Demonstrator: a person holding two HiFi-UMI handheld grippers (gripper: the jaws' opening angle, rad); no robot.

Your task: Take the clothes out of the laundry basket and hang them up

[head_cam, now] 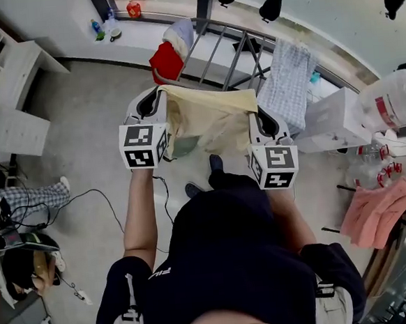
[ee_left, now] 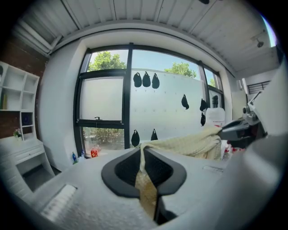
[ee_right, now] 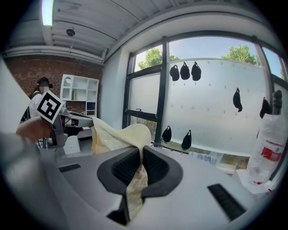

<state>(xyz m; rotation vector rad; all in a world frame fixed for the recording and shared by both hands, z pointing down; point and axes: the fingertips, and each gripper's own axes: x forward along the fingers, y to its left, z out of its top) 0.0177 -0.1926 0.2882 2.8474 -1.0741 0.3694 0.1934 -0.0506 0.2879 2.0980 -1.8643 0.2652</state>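
Observation:
A cream-yellow cloth (head_cam: 210, 115) hangs stretched between my two grippers in the head view, held up in front of the drying rack (head_cam: 233, 50). My left gripper (head_cam: 157, 93) is shut on the cloth's left top corner, and the cloth (ee_left: 189, 143) runs off to the right from its jaws. My right gripper (head_cam: 259, 115) is shut on the right corner; the cloth (ee_right: 119, 134) bulges up from its jaws toward the left. A checked cloth (head_cam: 286, 81) hangs on the rack's right side. Red and white clothes (head_cam: 170, 52) lie at the rack's left end. No laundry basket shows.
A white shelf unit (head_cam: 12, 96) stands at the left. White bags and a bottle (head_cam: 387, 101) sit at the right, with a pink cloth (head_cam: 375, 211) below them. Cables (head_cam: 87, 202) trail over the floor. The window (ee_left: 112, 99) with hung dark shapes is ahead.

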